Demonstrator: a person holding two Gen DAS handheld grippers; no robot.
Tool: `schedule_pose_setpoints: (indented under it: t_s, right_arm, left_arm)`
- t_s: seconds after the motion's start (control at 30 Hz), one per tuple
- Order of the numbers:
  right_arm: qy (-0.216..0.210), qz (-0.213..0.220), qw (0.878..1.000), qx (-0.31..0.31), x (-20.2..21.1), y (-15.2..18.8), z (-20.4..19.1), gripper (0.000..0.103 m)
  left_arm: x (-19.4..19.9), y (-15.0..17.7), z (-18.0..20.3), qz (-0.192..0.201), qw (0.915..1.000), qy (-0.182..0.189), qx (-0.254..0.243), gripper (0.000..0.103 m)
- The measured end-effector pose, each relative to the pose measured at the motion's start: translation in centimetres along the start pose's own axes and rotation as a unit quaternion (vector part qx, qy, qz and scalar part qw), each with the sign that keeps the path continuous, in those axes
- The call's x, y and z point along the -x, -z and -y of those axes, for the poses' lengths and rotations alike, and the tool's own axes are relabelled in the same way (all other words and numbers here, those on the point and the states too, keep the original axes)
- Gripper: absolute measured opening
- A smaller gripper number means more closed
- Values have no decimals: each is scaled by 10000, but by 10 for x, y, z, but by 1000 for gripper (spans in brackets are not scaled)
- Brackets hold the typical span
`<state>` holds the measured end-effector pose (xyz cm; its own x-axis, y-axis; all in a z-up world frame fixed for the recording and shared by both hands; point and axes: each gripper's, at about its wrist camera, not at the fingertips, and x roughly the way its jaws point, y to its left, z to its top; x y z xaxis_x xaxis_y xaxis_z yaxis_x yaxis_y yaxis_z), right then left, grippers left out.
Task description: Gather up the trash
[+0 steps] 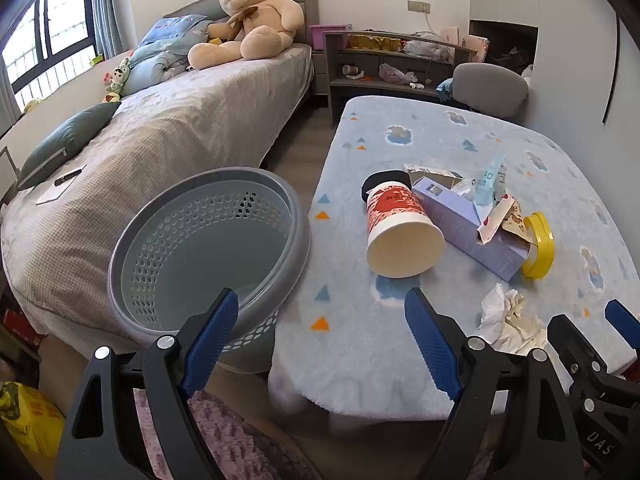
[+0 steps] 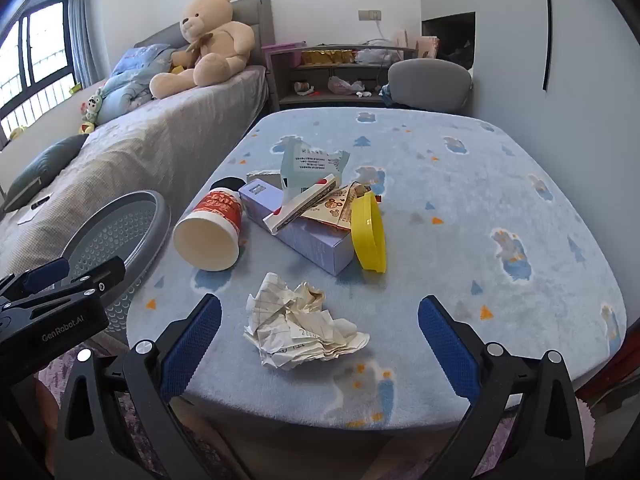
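Your right gripper [image 2: 320, 340] hangs nearest, jaws spread wide with nothing between them, tilted down at the crumpled paper [image 2: 302, 326] that lies close to the near edge of the table [image 2: 520, 184]. The paper sits loose on the fleecy blue cover, touching nothing else, so it looks like the easiest first pick: you can likely straddle it and squeeze without disturbing the rest.

Your left gripper [image 1: 320, 344] is equally released and empty, and it straddles the line where the table meets the basket [image 1: 208, 240]. That basket stands on the floor just beside the table's left edge, mouth up and apparently empty, which puts it a short swing from anything you lift.

Farther in, the remaining trash is heaped together. A paper cup [image 2: 210, 232] lies on its side with its open mouth towards you and a black lid [image 2: 226, 182] at its far end; just beside it a lilac box [image 2: 304, 240] lies flat, with torn wrappers [image 2: 316, 184] piled on top and a yellow lid [image 2: 370, 236] leaning upright against its right end. Because these rest on each other, pulling the box first would probably spill the wrappers and tip the lid, so take the top pieces before it.

Beyond the table stand a bed [image 1: 160, 140] with a teddy bear [image 1: 252, 16], a shelf [image 1: 392, 64] and a chair [image 1: 490, 88], none of them part of your job
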<state>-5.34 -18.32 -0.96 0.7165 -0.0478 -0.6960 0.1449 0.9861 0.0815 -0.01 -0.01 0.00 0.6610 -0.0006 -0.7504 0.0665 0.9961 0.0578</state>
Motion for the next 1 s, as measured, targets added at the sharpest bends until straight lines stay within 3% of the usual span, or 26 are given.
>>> schedule_pose_setpoints:
  t_s: [1.0]
  right_arm:
    - [-46, 152, 9999, -45, 14, 1, -1, 97]
  left_arm:
    - [11, 4, -1, 79, 9999, -66, -15, 82]
